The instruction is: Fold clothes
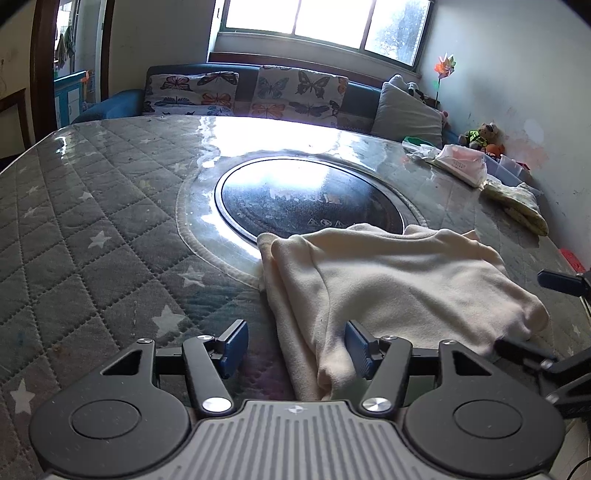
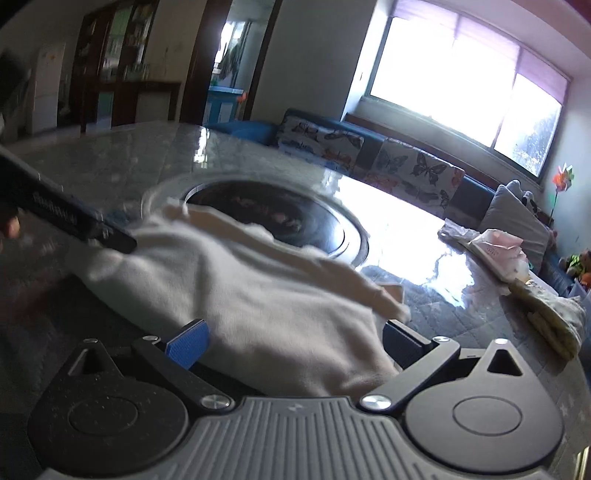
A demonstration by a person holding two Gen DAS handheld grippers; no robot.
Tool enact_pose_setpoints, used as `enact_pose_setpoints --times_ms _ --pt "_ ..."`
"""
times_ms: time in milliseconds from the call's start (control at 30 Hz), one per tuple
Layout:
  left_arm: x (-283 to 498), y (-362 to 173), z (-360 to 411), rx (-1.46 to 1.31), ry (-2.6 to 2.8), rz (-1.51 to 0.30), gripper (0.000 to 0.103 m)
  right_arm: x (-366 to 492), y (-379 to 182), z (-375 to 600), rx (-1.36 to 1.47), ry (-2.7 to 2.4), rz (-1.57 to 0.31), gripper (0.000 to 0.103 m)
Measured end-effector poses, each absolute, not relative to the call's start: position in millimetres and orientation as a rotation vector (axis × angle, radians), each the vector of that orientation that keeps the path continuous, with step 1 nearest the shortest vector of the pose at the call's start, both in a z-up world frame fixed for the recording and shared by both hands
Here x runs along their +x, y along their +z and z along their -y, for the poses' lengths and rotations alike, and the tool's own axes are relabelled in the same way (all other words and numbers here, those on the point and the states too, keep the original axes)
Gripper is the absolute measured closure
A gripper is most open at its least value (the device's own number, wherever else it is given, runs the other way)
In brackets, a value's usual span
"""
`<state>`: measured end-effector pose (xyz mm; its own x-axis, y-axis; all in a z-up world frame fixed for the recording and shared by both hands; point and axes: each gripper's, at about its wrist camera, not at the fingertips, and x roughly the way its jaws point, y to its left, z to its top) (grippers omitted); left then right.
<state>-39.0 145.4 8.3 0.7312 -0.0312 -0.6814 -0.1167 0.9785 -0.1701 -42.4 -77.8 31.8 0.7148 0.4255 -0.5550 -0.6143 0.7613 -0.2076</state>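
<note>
Cream garment (image 1: 388, 280) lying bunched and partly folded on the near part of the worktop (image 1: 92, 229), its far edge overlapping the dark round inset (image 1: 306, 199) at the centre. Seen blurred from the right wrist view (image 2: 240, 288), spread across the foreground.

Left claw (image 1: 295, 349) spread wide over the garment's near left edge, a fold of cloth lying between the blue pads (image 1: 234, 347), nothing pinched. Right claw (image 2: 295, 341) likewise spread wide, cloth filling the gap between its fingers, not clamped; also visible at the right edge of the left wrist view (image 1: 554, 321), at the garment's right corner.

On the far right of the worktop, well apart from the garment: a white plastic packet (image 1: 461, 162) and a folded yellowish patterned cloth (image 1: 517, 203). Beyond the worktop, a blue sofa with butterfly cushions (image 1: 243, 92) beneath a bright window (image 1: 325, 22).
</note>
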Motion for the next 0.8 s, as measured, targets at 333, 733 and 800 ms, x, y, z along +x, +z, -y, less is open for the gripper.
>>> enact_pose_setpoints --times_ms 333,733,800 --pt "-40 16 -141 -0.189 0.053 -0.743 0.038 -27 24 110 -0.280 0.519 -0.594 0.007" --pt "-41 10 -131 -0.127 0.047 -0.754 0.038 -14 29 145 -0.224 0.372 -0.593 0.007" --pt "-41 8 -131 -0.128 0.049 -0.757 0.037 -7 24 147 -0.244 0.334 -0.602 0.007"
